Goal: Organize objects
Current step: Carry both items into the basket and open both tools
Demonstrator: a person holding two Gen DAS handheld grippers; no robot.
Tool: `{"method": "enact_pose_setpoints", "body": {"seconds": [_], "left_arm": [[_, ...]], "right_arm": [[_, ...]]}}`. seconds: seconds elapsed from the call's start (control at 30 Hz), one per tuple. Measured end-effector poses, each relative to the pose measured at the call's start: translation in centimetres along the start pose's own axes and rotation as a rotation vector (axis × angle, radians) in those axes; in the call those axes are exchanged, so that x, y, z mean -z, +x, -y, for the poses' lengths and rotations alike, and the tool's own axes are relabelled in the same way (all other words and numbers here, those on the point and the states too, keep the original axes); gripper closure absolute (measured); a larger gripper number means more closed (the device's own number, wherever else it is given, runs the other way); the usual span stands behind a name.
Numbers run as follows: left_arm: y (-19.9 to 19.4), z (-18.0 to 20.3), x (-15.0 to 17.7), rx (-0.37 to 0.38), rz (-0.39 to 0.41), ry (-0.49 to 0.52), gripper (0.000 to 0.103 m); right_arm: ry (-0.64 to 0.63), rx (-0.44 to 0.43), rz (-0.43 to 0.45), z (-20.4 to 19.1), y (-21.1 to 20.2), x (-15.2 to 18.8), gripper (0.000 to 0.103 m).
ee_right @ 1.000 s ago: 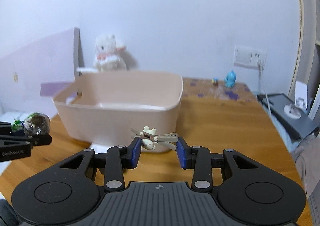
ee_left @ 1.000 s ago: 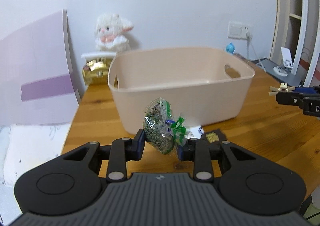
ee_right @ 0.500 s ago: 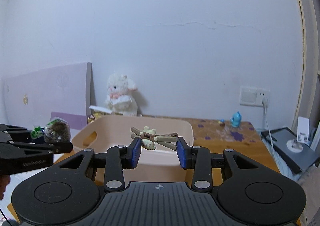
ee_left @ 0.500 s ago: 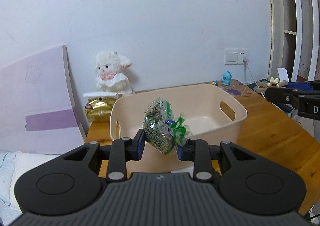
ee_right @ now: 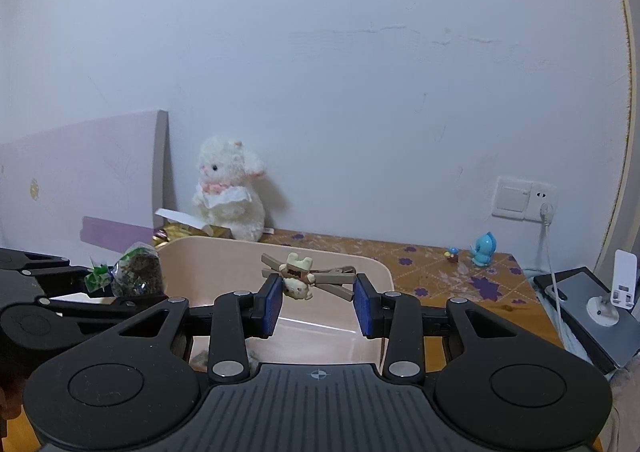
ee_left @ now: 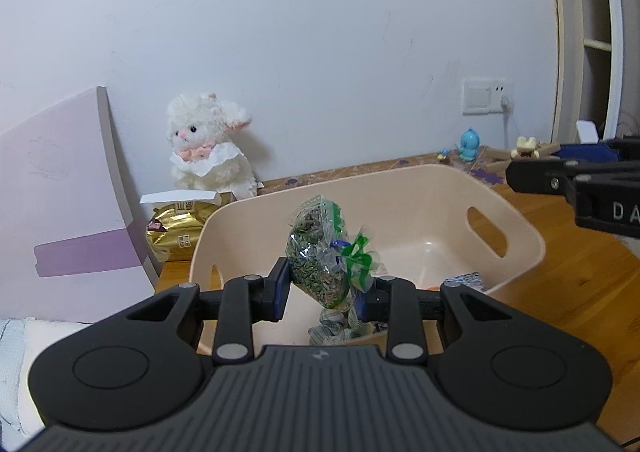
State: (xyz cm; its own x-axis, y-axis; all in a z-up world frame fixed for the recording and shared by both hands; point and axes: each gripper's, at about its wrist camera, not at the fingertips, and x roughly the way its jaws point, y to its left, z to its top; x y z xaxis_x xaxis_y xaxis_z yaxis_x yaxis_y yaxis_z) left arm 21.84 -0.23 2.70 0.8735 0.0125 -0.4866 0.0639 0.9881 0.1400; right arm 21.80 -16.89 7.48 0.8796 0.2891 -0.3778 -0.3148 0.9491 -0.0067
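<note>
My left gripper (ee_left: pixel 320 288) is shut on a clear bag of dried green herbs (ee_left: pixel 320 260) tied with a green ribbon, held above the near part of the beige plastic bin (ee_left: pixel 516 228). My right gripper (ee_right: pixel 316 302) is shut on a brown hair clip with a cream bear charm (ee_right: pixel 298 278), also raised over the bin (ee_right: pixel 376 272). In the left wrist view the right gripper with the clip (ee_left: pixel 528 144) hangs at the far right. The right wrist view shows the left gripper with the herb bag (ee_right: pixel 138 272) at the left. A few small packets (ee_left: pixel 464 280) lie inside the bin.
A white plush lamb (ee_left: pixel 208 156) sits against the wall behind the bin, with a gold package (ee_left: pixel 180 224) beside it. A lilac board (ee_left: pixel 56 204) leans at the left. A blue figurine (ee_right: pixel 486 250), a wall socket (ee_right: pixel 522 198) and a phone stand (ee_right: pixel 612 292) are at the right.
Both grippers rose from table level in front of the bin and moved forward over it, each keeping its hold. The bin's inside is now in view.
</note>
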Motion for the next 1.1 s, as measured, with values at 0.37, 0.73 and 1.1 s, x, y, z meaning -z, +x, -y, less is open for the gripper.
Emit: {"method": "enact_pose_setpoints", "body": {"seconds": [0.37,0.73,1.1], "left_arm": [[7.4,0.1,0.6,0.011,-0.099,0.023,0.069],[8.3,-0.2,1.0,0.017,-0.122,0.000,0.030],[2.9,-0.9,-0.1,-0.008,-0.049,-0.054,0.019]], "right_arm": [[0.003,-0.004,-0.175,0.5,7.9,1.6,0.067],[0.012,0.011,-0.203,0.4,9.0,2.3,0.037],[0.046,0.050,-0.123,-0.2,3.8,0.8,0.004]]}}
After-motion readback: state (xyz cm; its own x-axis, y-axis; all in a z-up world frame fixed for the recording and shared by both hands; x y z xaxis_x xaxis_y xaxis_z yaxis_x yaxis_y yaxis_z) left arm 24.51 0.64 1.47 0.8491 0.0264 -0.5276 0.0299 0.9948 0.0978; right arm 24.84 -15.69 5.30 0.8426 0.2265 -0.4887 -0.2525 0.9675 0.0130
